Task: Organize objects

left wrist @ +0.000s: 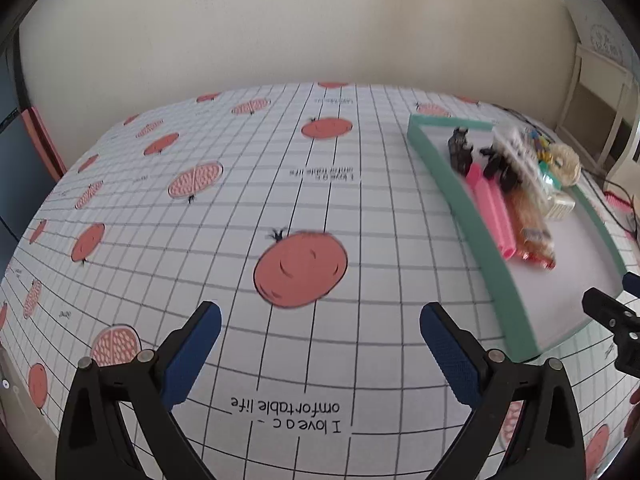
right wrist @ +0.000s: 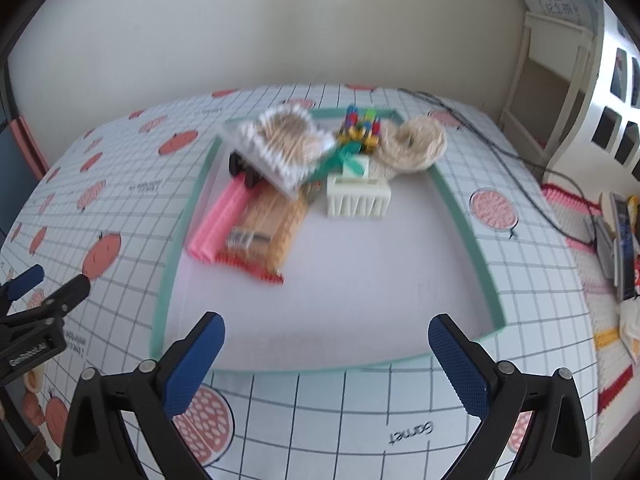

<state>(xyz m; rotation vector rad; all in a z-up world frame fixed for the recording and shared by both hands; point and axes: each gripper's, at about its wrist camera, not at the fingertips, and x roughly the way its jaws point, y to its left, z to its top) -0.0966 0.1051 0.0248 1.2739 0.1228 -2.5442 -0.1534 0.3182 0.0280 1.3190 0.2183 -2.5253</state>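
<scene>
A shallow green-rimmed tray (right wrist: 466, 232) lies on the table and holds a pile at its far end: a pink clip (right wrist: 218, 220), an orange snack packet (right wrist: 268, 232), a clear box of cotton swabs (right wrist: 280, 148), a white comb-like block (right wrist: 358, 200), coloured pegs (right wrist: 358, 126), a twine coil (right wrist: 416, 146) and black clips (right wrist: 240, 166). My right gripper (right wrist: 326, 354) is open at the tray's near rim, nothing between its fingers. My left gripper (left wrist: 320, 342) is open over bare tablecloth, left of the tray (left wrist: 508, 300). The pink clip (left wrist: 494, 212) and packet (left wrist: 534, 232) show there too.
The table wears a white grid cloth (left wrist: 240, 208) printed with pomegranates. A beige wall rises behind it. White shelving (right wrist: 560, 92) stands at the right, with a black cable (right wrist: 520, 188) crossing the cloth and a pink knitted mat (right wrist: 580, 224) with clutter beyond the table's right edge.
</scene>
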